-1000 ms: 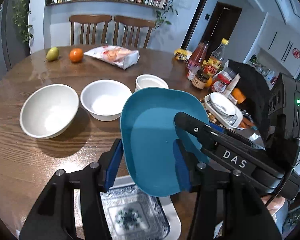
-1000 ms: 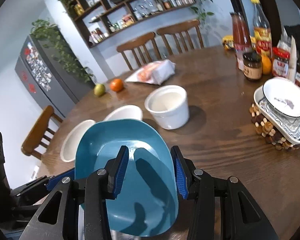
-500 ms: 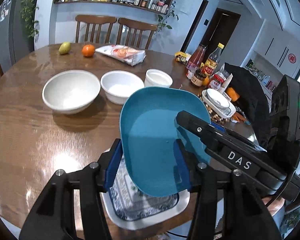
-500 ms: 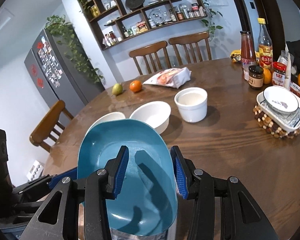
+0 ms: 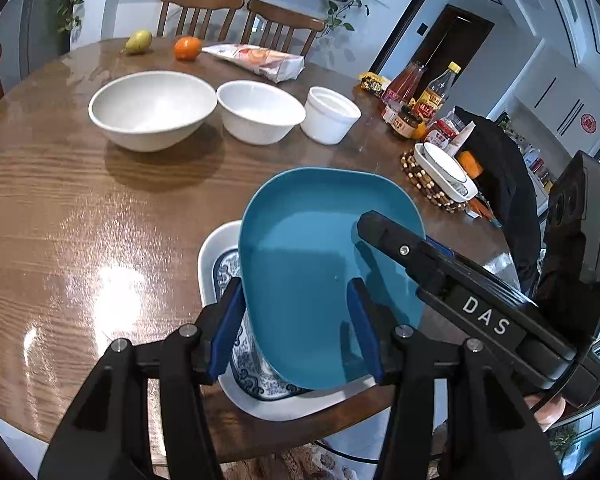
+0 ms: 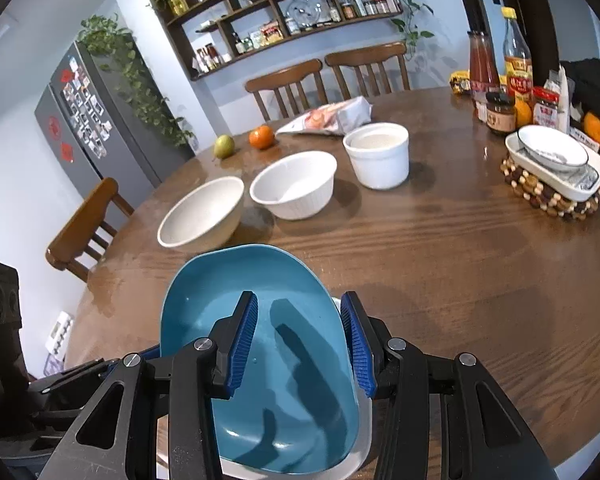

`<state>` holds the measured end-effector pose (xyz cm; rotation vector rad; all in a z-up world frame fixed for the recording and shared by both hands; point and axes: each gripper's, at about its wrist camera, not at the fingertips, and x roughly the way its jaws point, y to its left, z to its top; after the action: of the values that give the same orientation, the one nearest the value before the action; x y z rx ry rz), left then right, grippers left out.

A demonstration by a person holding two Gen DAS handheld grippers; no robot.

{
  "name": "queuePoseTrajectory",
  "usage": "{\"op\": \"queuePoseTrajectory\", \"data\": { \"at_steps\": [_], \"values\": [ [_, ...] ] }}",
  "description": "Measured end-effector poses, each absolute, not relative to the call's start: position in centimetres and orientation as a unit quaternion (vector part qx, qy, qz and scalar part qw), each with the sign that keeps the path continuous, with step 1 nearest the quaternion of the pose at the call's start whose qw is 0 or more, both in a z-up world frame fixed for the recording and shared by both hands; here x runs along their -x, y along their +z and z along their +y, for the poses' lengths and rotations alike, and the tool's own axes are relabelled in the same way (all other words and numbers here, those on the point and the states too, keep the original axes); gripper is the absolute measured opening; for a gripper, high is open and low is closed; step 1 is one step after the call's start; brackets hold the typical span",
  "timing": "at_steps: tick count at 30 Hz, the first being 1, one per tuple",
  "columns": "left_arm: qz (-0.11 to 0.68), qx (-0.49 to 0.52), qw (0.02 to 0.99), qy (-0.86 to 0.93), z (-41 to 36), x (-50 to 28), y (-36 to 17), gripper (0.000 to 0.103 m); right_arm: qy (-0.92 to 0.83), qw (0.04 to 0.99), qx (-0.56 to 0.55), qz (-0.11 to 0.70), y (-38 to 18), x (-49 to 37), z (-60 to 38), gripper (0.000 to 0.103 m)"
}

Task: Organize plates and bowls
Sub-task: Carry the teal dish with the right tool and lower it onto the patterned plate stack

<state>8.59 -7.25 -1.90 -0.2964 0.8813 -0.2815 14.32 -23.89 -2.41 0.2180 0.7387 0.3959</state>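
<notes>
I have the blue plate (image 5: 320, 264) carried between both tools, directly above the white patterned dish (image 5: 236, 364) near the table's (image 5: 60, 216) front edge. My left gripper (image 5: 296, 326) has its blue pads either side of the plate's near rim; my right gripper (image 6: 298, 344) straddles the opposite rim. Neither view shows clearly whether the pads pinch the rim or merely cradle it, so I cannot tell the grip state of either (the jaws stand only partly apart). Two-sided holding, I judge, keeps the wide shallow plate level for nesting into the dish. Ahead of both grippers, well beyond the plate, three white bowls (image 5: 152, 108) wait in a row, probably the next items to stack.
</notes>
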Motion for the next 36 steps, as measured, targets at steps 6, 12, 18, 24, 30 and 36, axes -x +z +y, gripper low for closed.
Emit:
{"op": "queuePoseTrajectory", "data": {
  "at_steps": [6,12,18,24,30,36],
  "values": [
    [0.432,0.124,0.885,-0.12,-7.6,-8.8,-3.0,0.05,0.181,0.91,-0.094,0.361,-3.0,-14.1,-23.3,0.047],
    [0.441,0.119,0.882,-0.115,-7.6,-8.8,-3.9,0.05,0.155,0.917,-0.07,0.36,-3.5,-14.0,-22.5,0.047],
    [0.444,0.117,0.881,-0.113,-7.5,-9.0,-4.3,0.05,0.155,0.913,-0.072,0.371,-4.1,-14.2,-22.5,0.047],
    [0.446,0.114,0.88,-0.113,-7.6,-9.0,-4.6,0.05,0.151,0.91,-0.074,0.378,-4.5,-14.2,-22.4,0.047],
    [0.434,0.103,0.889,-0.102,-7.7,-8.8,-4.3,0.052,0.144,0.909,-0.073,0.384,-4.6,-14.2,-22.6,0.047],
    [0.42,0.103,0.896,-0.103,-7.2,-8.4,-3.6,0.052,0.139,0.915,-0.069,0.372,-3.9,-13.7,-22.8,0.047]
  ]
}}
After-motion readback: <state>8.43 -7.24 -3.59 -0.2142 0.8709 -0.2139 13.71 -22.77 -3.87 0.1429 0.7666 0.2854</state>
